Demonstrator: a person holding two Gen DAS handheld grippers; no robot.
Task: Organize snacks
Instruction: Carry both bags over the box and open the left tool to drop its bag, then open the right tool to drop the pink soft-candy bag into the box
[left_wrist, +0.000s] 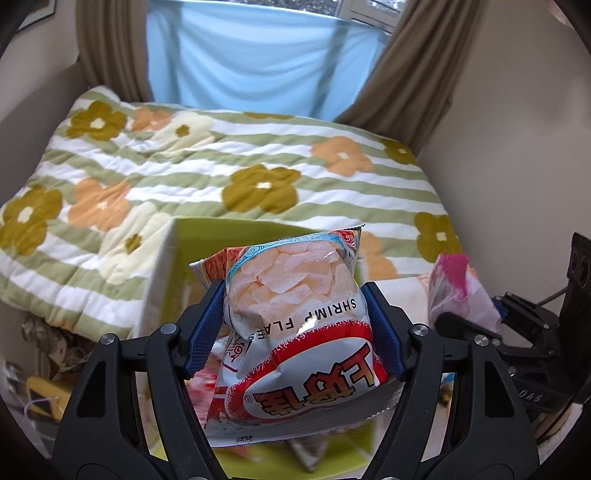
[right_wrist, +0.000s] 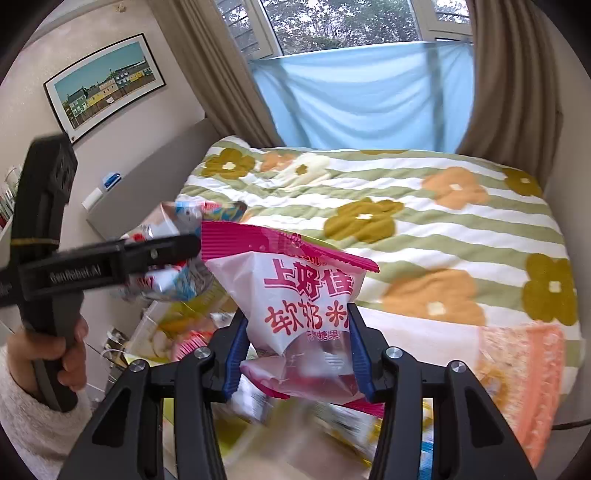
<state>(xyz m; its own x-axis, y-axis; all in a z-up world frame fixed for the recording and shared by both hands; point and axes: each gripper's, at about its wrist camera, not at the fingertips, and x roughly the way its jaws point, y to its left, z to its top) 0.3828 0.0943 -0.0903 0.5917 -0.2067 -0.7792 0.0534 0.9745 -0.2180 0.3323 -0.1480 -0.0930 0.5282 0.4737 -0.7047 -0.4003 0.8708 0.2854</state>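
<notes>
Fig.: two bags carried at once, both clear of any surface.

L gripper (left_wrist: 295, 328): blue pads clamped on the shrimp bag (left_wrist: 295, 317) at its waist, bag puffed w/ air, print upside down. Bag hangs over a green box (left_wrist: 173, 236) that sits against the bed's floral quilt (left_wrist: 184, 166); loose snacks show blurred below.

R gripper (right_wrist: 295, 350): jaws pinched on the pink bag (right_wrist: 295, 295) near its lower half, top seal sticking up and forward. In the R view the L tool and the hand (right_wrist: 48, 350) on its handle sit at left, w/ the shrimp bag's end poking past it.

Risks, as judged:
- Slip. Both bags are slick film over air; a pinch at the waist can let the pillow squirt out fwd, esp. if swung fast. Blur low in both views suggests quick travel.
- Crush. Chips in the shrimp bag are brittle; harder squeeze to stop slip would break them or pop the seal.
- Clash. The two tools are close side by side; pink bag shows at the R edge of the L view, so bags or jaws may bump near the box.
- Miss. Release from height over a narrow box could land a bag on the rim or quilt.
</notes>
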